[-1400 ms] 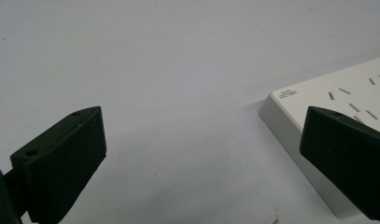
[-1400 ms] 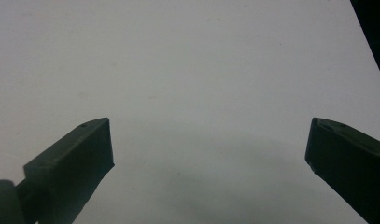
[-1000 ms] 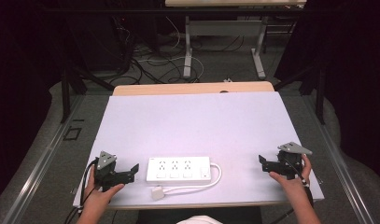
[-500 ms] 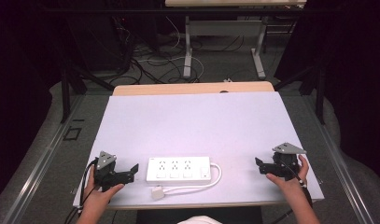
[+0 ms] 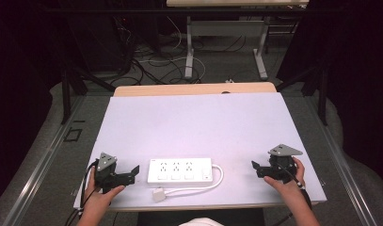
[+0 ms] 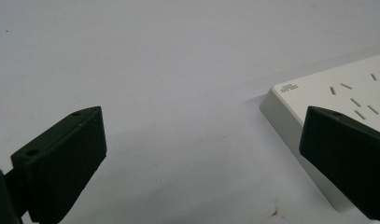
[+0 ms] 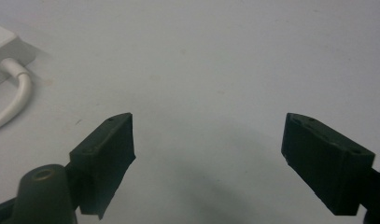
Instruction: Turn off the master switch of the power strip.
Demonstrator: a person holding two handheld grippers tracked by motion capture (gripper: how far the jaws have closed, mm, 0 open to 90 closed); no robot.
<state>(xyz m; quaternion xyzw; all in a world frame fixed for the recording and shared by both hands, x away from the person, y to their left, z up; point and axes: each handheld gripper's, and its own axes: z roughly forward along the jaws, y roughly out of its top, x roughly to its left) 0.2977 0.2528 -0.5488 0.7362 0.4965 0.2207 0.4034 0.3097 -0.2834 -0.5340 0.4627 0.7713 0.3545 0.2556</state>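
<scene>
A white power strip (image 5: pixel 179 170) with three sockets lies near the table's front edge, and its white cable (image 5: pixel 198 187) loops back to a plug (image 5: pixel 158 194) in front of it. My left gripper (image 5: pixel 135 172) rests just left of the strip, open and pointing at its end. In the left gripper view the strip's end (image 6: pixel 337 93) sits beside the right jaw, and nothing is between the jaws of the left gripper (image 6: pixel 201 154). My right gripper (image 5: pixel 255 168) is right of the strip, apart from it. It stands open (image 7: pixel 211 154) over bare table, with the cable (image 7: pixel 15 100) at far left.
The white table top (image 5: pixel 194 122) stretches away behind the strip, with a wooden edge (image 5: pixel 194 88) at the back. Beyond it, table legs and loose cables (image 5: pixel 179 61) lie on the dark floor.
My right gripper has slid a little left toward the power strip. The left gripper and the strip have stayed in place.
</scene>
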